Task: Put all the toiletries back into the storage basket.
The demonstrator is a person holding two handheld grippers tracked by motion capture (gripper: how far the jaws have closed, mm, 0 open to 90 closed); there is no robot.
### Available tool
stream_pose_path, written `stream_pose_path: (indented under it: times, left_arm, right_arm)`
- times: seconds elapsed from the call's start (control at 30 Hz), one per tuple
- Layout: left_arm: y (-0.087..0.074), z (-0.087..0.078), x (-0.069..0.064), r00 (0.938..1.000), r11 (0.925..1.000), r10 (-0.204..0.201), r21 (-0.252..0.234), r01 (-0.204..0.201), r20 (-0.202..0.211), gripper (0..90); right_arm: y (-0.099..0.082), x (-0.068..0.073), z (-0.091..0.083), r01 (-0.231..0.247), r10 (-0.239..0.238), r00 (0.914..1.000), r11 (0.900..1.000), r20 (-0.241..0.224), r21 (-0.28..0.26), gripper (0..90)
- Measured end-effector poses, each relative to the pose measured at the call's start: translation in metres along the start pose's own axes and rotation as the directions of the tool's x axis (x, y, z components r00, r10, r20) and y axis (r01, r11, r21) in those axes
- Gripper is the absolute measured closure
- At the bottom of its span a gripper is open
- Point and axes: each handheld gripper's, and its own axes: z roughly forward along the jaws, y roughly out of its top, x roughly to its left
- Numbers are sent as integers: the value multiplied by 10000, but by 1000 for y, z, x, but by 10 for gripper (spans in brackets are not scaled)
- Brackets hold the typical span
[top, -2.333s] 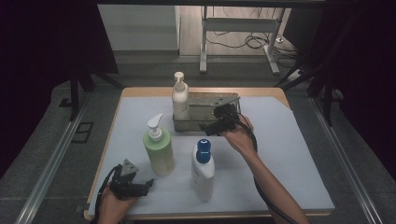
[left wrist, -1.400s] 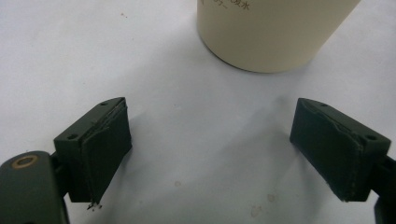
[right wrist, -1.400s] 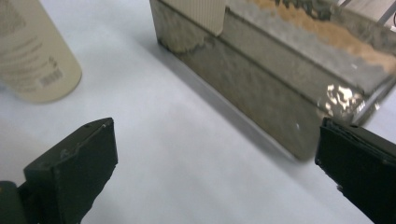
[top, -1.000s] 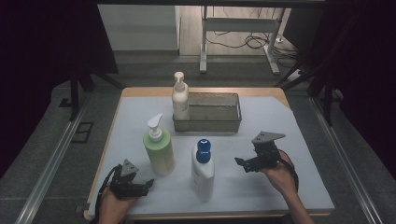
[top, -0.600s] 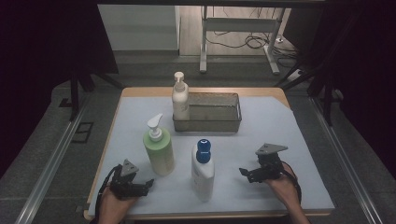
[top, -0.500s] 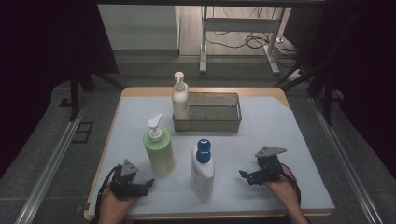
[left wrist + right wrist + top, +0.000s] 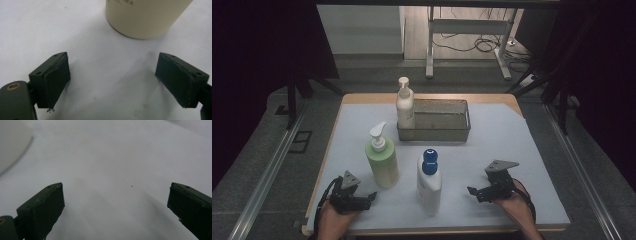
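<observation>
The white bottle with the blue cap (image 7: 428,181) stands upright on the counter (image 7: 512,135), in front of the wire basket (image 7: 434,120). Your right hand-held gripper (image 7: 473,191) rests just to that bottle's right, jaws apart and empty. Your left hand-held gripper (image 7: 369,196) lies to its left, jaws apart, beside the green pump bottle (image 7: 382,159).

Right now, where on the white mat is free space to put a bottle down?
Free: the mat's right side, between the grey mesh basket and the right gripper. Crowded: the left-centre, around the green pump bottle and blue-capped white bottle.
</observation>
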Motion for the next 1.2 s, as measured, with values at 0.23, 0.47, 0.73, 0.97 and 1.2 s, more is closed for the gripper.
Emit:
stream_pose_path:
  times: [0.23, 0.47, 0.73, 0.97, 1.2]
  left_arm:
    - [0, 0, 0, 10000, 10000, -1, 0, 1, -2, 121]
    - [0, 0, 0, 10000, 10000, 0, 0, 0, -4, 121]
    - [0, 0, 0, 10000, 10000, 1, -2, -1, -2, 121]
    - [0, 0, 0, 10000, 10000, -2, -2, 2, -6, 121]
    - [0, 0, 0, 10000, 10000, 0, 2, 0, -5, 121]
  right_arm:
    - [2, 16, -11, -80, 75, 9978, 9999, -662, -62, 167]
    - [1, 27, -17, 544, -575, 9916, 9981, -1159, -301, 495]
    - [0, 32, -16, 714, -871, 9751, 9940, -2039, -829, 711]
    - [1, 45, -15, 664, -858, 9688, 9937, -2327, -900, 849]
    - [5, 64, -17, 779, -1063, 9492, 9913, -2963, -1060, 889]
